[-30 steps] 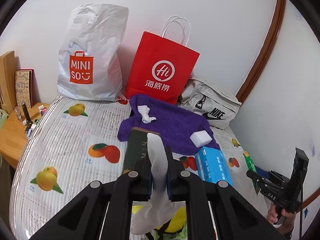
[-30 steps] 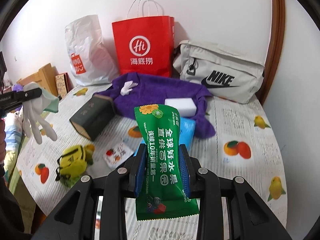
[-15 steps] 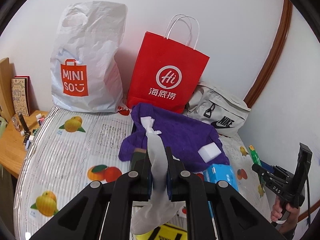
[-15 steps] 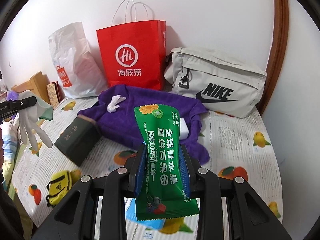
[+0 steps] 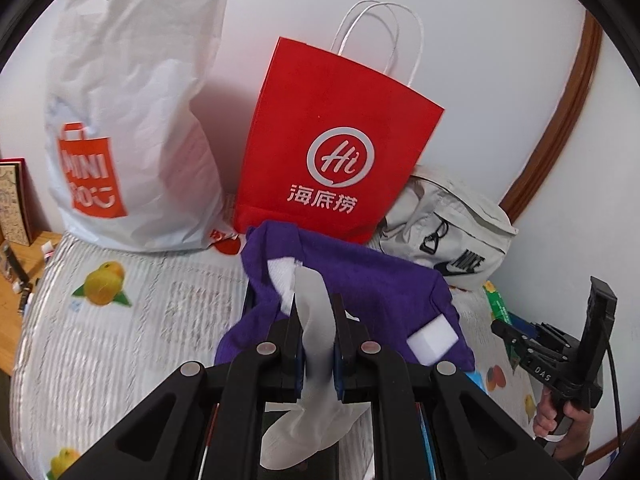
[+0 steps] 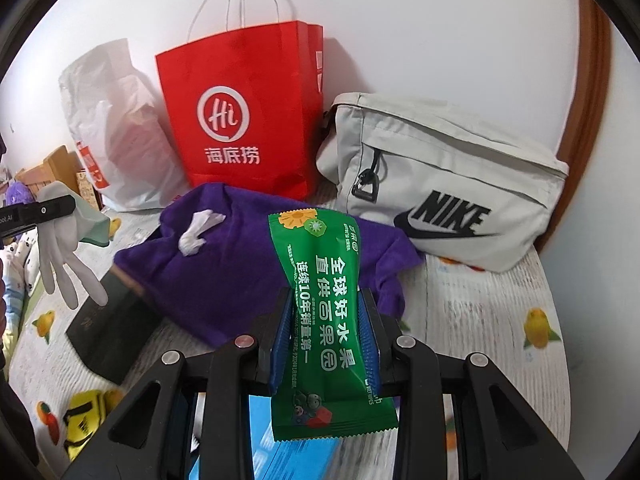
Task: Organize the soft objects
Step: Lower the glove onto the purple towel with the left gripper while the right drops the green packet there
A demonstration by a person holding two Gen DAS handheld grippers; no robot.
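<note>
At far left stands the white bag [image 5: 132, 120], its thin plastic slumped against the wall. Just right of it, our left gripper [image 5: 316, 320] is clamped on a white glove [image 5: 314, 320], held in the air over the near edge of the purple cloth [image 5: 360, 280]. The glove is limp and light: its fingers dangle below the pads, so we pinch it at the cuff and expect it to sway. A white wad [image 6: 198, 232] lies on the cloth; it may be tissue, though the view is too soft to say.

Behind the cloth stands the red bag [image 6: 248, 120], stiff paper with its mouth up. Our right gripper [image 6: 326, 336] squeezes a green packet [image 6: 324, 320] by its middle, above the cloth's near right part. The film looks slick and crinkly, the filling yielding, so a mid-body grip suits it. At far right rests the grey pouch [image 6: 440, 176], soft fabric, sagging.
</note>
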